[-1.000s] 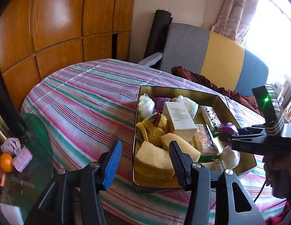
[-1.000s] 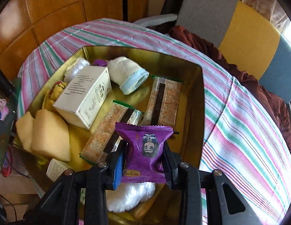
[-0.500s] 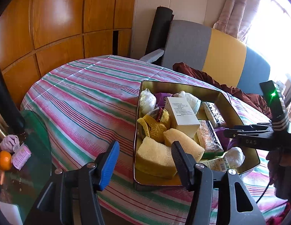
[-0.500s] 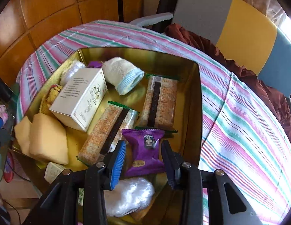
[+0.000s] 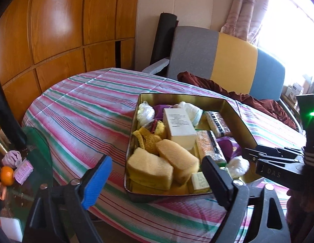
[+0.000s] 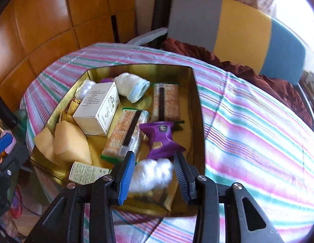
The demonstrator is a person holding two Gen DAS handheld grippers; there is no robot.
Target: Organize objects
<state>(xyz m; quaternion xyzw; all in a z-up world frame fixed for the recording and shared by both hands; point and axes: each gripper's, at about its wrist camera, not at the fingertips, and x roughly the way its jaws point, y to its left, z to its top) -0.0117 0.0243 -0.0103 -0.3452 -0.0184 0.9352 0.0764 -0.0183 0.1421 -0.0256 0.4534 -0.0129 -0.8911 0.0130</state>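
A gold metal tin [image 6: 197, 105] sits on the striped tablecloth and holds several items. A purple snack packet [image 6: 160, 139] lies loose in the tin beside two cereal bars [image 6: 126, 135]. A white box [image 6: 98, 109], yellow sponges [image 6: 69, 145], a rolled white sock [image 6: 132, 85] and a white plastic wad [image 6: 151, 174] lie there too. My right gripper [image 6: 154, 178] is open and empty above the tin's near corner, over the wad. My left gripper [image 5: 157, 180] is open and empty at the tin's near edge [image 5: 132, 131]. The packet shows partly in the left wrist view [image 5: 228, 145].
The round table has a pink and green striped cloth [image 5: 80, 113]. A grey, yellow and blue chair [image 5: 228, 58] with dark red cloth stands behind it. A glass side table [image 5: 35, 141] at the left holds an orange [image 5: 7, 173] and small pink items. Wood panels line the wall.
My right gripper opened and let go of the purple packet, which now lies in the tin. The gripper then pulled back toward the tin's near corner. My left gripper stayed open.
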